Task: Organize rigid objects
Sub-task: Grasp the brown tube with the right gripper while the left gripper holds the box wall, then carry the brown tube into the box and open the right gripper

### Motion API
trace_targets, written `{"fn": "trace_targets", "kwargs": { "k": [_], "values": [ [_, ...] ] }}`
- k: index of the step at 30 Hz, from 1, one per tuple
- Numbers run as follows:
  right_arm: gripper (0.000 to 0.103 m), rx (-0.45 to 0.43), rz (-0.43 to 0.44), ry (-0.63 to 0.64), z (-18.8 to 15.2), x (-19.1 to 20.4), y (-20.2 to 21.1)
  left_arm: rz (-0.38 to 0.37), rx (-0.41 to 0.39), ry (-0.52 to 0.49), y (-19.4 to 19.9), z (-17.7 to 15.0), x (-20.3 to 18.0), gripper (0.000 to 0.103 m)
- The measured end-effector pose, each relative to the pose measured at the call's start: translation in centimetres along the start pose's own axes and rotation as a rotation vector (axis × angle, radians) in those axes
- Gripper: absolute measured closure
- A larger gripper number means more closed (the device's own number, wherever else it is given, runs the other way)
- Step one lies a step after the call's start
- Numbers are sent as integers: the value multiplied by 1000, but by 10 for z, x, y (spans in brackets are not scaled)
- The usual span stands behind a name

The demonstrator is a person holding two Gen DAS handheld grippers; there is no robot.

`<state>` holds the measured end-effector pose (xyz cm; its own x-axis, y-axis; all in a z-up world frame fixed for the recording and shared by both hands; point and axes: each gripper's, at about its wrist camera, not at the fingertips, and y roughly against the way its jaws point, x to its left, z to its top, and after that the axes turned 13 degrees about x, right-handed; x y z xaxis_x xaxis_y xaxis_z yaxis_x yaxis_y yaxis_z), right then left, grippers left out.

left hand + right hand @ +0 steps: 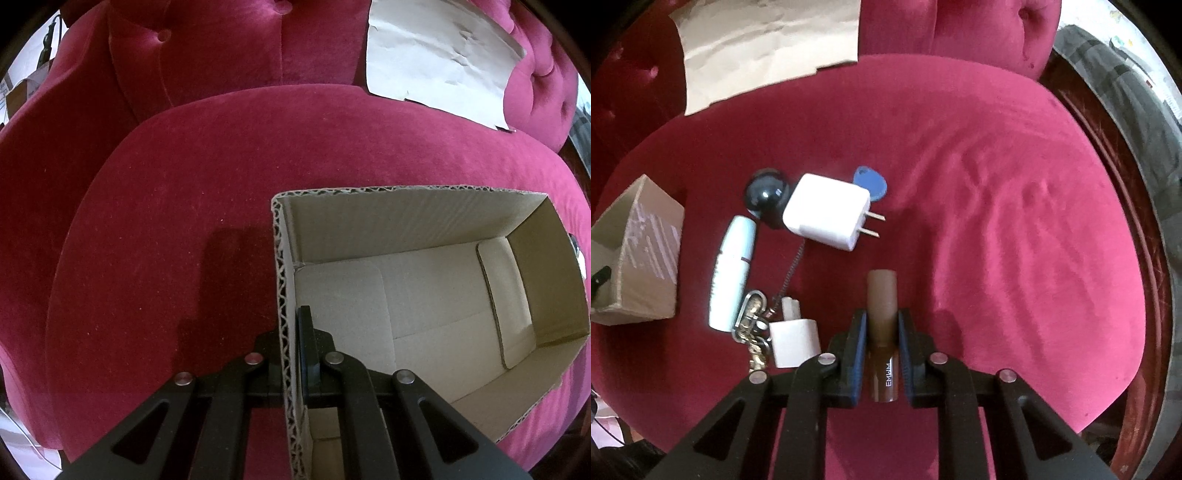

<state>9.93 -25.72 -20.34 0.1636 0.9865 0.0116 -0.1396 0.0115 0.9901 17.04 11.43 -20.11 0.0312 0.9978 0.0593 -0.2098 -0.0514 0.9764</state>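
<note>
Grippers both at work over a crimson velvet seat (997,221). Right gripper (882,345) reaches forward low over the cushion, jaws clamped on a brown tube (882,314), its blue-lined pads pressing the tube's two sides. Tube is slim, cylindrical; matte tan cap forward, glossy darker body behind with white lettering along it. Long axis runs straight along the fingers, cap pointing away from the camera, past the fingertips. Whether it rests on the velvet or is lifted, cannot tell.

Left gripper (291,354) straddles the near wall of a cardboard box (406,206), jaws closed onto that corrugated edge: one finger outside, the other inside the box. Box sits open-topped on the seat; its pale floor flaps are in view.

Loose items left of the tube, right wrist view:
- white plug charger (827,218), prongs pointing right
- blue key fob (870,182), just behind the charger
- dark glossy ball (764,195), touching the charger's left side
- pale blue-white tube (733,266), lying lengthwise, near the ball
- metal key clasp (751,314) with a thin chain leading up toward the charger
- small white adapter (792,341), just beside the clasp

Sheet of brown paper (768,44) lies against the seat back.
</note>
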Motion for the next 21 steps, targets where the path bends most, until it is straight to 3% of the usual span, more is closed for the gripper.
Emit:
{"fn": "trace_targets", "kwargs": {
  "k": [21],
  "values": [
    [86,-115,-4,82,-6,59,59,-5,-5,-4,0,-1,1,99]
  ]
}}
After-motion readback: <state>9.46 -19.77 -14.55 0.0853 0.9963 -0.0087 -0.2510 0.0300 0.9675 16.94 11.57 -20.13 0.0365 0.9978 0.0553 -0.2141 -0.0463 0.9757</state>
